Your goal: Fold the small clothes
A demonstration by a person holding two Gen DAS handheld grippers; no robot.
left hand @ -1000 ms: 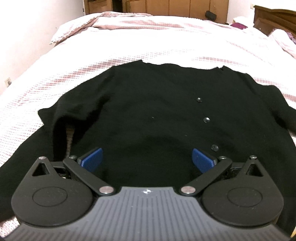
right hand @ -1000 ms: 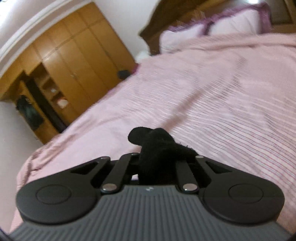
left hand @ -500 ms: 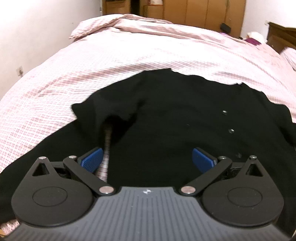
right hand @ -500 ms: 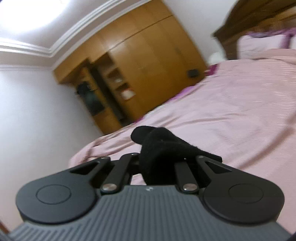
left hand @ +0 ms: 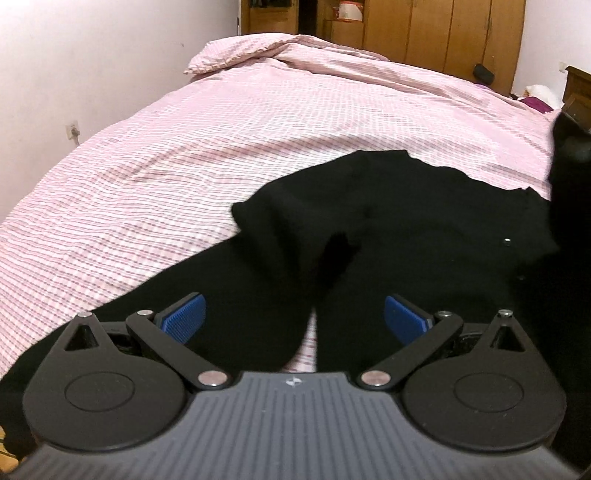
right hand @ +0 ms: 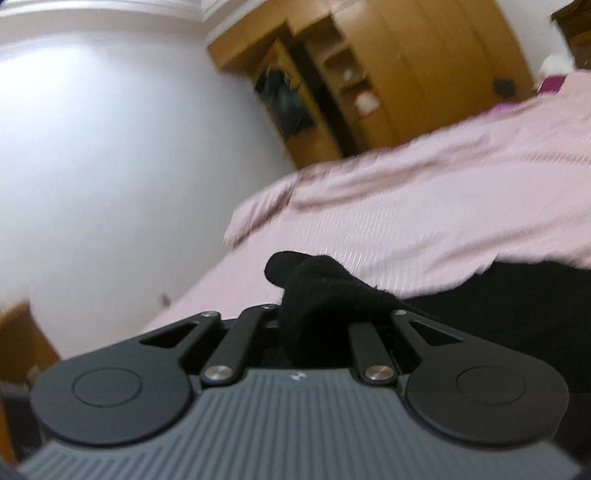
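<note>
A black buttoned cardigan (left hand: 424,229) lies spread on the pink checked bed. My left gripper (left hand: 293,314) is open just above its near part, where a sleeve (left hand: 229,302) runs off to the left; the blue pads (left hand: 183,317) hold nothing. My right gripper (right hand: 314,317) is shut on a bunched piece of the cardigan's black fabric (right hand: 317,284) and holds it raised. That lifted part shows as a dark mass at the right edge of the left wrist view (left hand: 570,166). The rest of the garment trails to the right (right hand: 517,295).
The pink bedspread (left hand: 258,122) stretches far ahead, with a rumpled fold (left hand: 280,48) at its far end. A white wall (left hand: 92,55) runs along the left. Wooden wardrobes (left hand: 443,29) stand behind the bed, and a wooden headboard (left hand: 576,88) at the right.
My left gripper has swung left, so the cardigan now sits to the right in its view. My right gripper, still shut on the fabric, has turned left towards the wall and wardrobe.
</note>
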